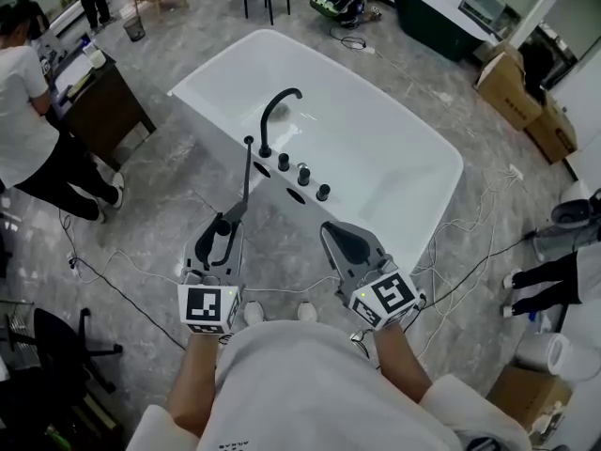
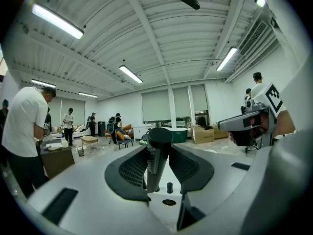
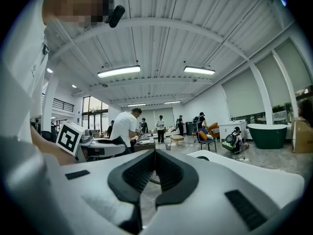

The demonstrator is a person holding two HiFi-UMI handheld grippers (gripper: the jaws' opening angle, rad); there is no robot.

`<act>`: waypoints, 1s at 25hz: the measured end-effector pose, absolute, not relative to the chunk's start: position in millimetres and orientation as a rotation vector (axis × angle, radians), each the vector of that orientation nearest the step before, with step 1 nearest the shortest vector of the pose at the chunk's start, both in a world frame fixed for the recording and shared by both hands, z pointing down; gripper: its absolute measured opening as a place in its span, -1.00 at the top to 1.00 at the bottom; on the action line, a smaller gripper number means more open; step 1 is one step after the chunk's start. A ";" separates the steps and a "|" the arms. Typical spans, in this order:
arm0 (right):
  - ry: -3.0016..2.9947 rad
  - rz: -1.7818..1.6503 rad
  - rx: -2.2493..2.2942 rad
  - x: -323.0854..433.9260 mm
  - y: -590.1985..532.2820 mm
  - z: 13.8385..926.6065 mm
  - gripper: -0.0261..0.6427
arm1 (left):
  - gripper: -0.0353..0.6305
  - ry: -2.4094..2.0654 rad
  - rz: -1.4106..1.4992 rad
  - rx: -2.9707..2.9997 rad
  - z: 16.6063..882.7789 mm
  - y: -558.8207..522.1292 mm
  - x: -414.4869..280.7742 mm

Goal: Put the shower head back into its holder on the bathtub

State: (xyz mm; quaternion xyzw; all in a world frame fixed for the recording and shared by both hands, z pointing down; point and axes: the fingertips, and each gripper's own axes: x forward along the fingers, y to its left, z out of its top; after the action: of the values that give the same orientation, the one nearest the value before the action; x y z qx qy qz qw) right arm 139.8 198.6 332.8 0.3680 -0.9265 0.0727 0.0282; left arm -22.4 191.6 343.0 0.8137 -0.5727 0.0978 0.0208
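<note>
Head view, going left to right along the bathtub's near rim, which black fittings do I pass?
Curved faucet → first knob → middle knob → last knob.

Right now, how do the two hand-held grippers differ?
The left hand-held gripper clamps the black shower head; the right hand-held gripper holds nothing.
The left one's jaws stand apart around that handle; the right one's jaws meet at the tips.
Both are white with black ribbed pads, carry a marker cube, and point toward the bathtub.
</note>
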 end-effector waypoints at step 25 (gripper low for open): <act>-2.767 0.209 1.268 77.6 209.1 331.4 0.87 | 0.47 -1.648 0.246 2.648 334.7 188.9 -94.3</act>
State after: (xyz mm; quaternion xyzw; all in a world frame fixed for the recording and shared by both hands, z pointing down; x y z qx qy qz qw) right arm 77.6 209.1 331.4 0.4152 -0.9060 0.0685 0.0455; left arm -94.3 188.9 334.7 0.8464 -0.5267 0.0786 0.0066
